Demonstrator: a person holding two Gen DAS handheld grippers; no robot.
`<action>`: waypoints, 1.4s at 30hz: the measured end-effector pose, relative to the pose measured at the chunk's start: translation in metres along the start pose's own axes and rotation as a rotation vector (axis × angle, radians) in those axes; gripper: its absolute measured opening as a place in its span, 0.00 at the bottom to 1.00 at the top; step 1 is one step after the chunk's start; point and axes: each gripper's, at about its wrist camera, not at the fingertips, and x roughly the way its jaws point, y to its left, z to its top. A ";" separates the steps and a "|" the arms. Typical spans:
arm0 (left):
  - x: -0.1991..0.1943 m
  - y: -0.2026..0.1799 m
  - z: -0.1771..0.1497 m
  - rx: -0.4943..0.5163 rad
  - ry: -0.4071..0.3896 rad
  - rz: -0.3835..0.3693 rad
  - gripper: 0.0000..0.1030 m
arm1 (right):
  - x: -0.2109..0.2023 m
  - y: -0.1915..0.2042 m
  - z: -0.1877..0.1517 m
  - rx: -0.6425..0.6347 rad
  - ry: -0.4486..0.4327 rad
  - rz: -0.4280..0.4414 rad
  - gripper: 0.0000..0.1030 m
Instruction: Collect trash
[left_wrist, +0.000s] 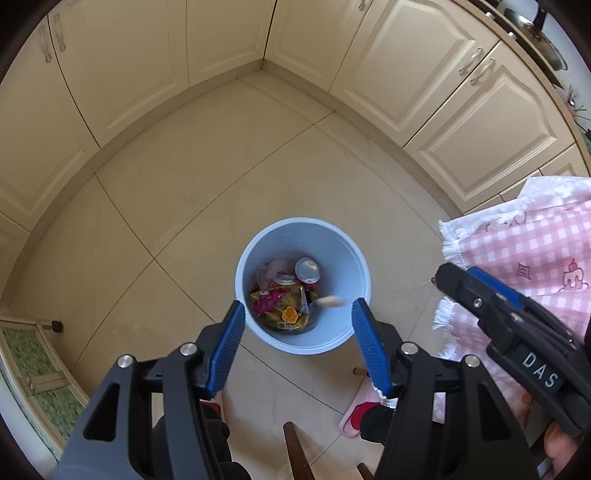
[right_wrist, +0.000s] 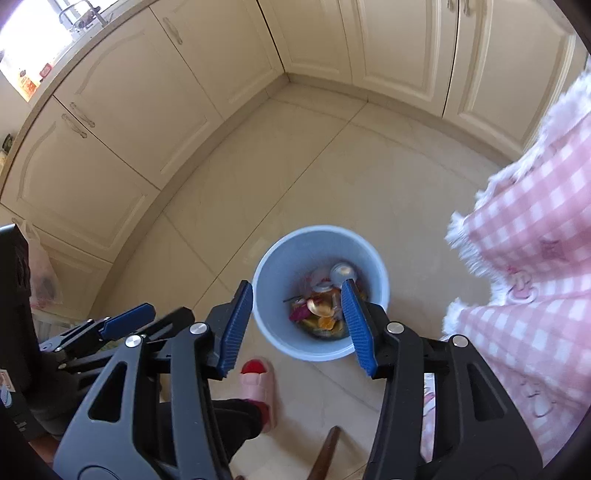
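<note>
Step in hand: depositing trash. Both tools hang above the bin (left_wrist: 302, 286), a round, smooth pale-blue plastic pail standing on the glossy beige tiled floor (left_wrist: 184, 206), near the corner of cream panelled cabinets (left_wrist: 122, 66).

Left gripper (left_wrist: 298, 339): released, ribbed blue pads spread wide, nothing between them. A small pale blurred scrap (left_wrist: 330, 301) shows over the bin's mouth, seemingly falling in.

Right gripper (right_wrist: 297, 325): likewise released and empty, black frame, blue ridged pads.

Bin contents: crinkled yellow and pink wrappers (left_wrist: 280, 306), two round metal can ends (left_wrist: 306, 268), thin clear film.

To the right: pink gingham tablecloth (left_wrist: 524, 258) with white fringe, soft and draped. Near: a pink slipper (right_wrist: 258, 387).

Next move, by judgement: turn back to the worktop for further trash; the pads are already open for a grasp.
</note>
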 end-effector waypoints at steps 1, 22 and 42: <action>-0.004 -0.002 0.000 0.004 -0.008 -0.003 0.57 | -0.007 0.001 0.000 -0.004 -0.014 -0.006 0.49; -0.228 -0.101 -0.071 0.267 -0.433 0.012 0.72 | -0.271 0.002 -0.068 -0.130 -0.489 -0.213 0.73; -0.426 -0.171 -0.225 0.442 -0.863 -0.125 0.85 | -0.491 -0.001 -0.217 -0.081 -0.897 -0.389 0.83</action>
